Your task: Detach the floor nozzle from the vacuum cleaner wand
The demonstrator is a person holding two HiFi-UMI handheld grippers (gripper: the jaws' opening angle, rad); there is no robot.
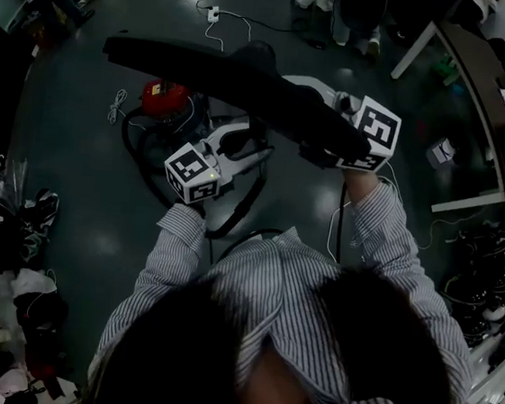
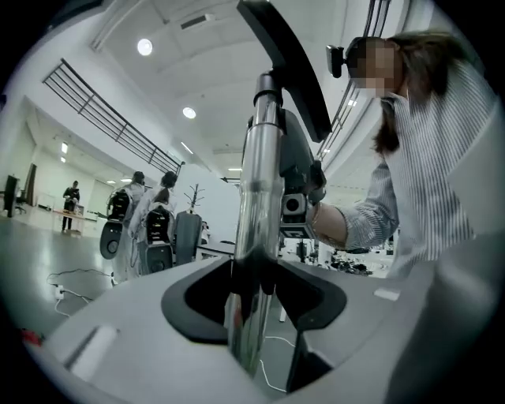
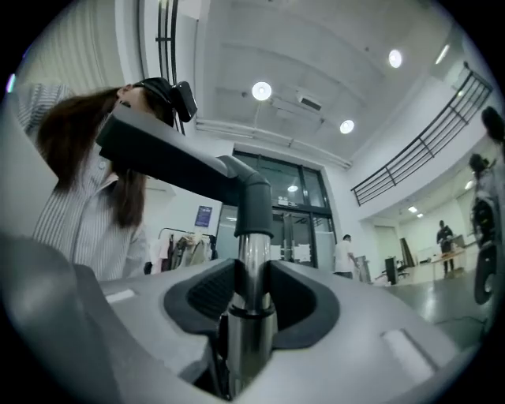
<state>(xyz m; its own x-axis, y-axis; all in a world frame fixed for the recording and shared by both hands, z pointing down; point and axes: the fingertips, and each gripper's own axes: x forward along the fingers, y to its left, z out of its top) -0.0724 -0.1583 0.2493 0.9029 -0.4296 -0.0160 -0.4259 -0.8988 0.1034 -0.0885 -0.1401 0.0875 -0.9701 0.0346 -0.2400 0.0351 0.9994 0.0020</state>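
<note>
A person in a striped shirt (image 1: 315,285) reaches both arms forward, holding a vacuum wand (image 2: 256,221) above the dark floor (image 1: 73,185). The long black floor nozzle (image 1: 230,81) is still joined to the wand's raised end. The right gripper (image 3: 251,296) clamps the chrome tube just below the nozzle's dark neck. The left gripper (image 2: 254,292) clamps it further down. A red vacuum body (image 1: 165,98) sits on the floor beneath

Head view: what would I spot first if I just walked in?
The long black floor nozzle, held up in the air across the middle of the picture. The left tool and the right tool both clamp its shiny wand. A red vacuum cleaner sits on the dark floor beneath.
</note>
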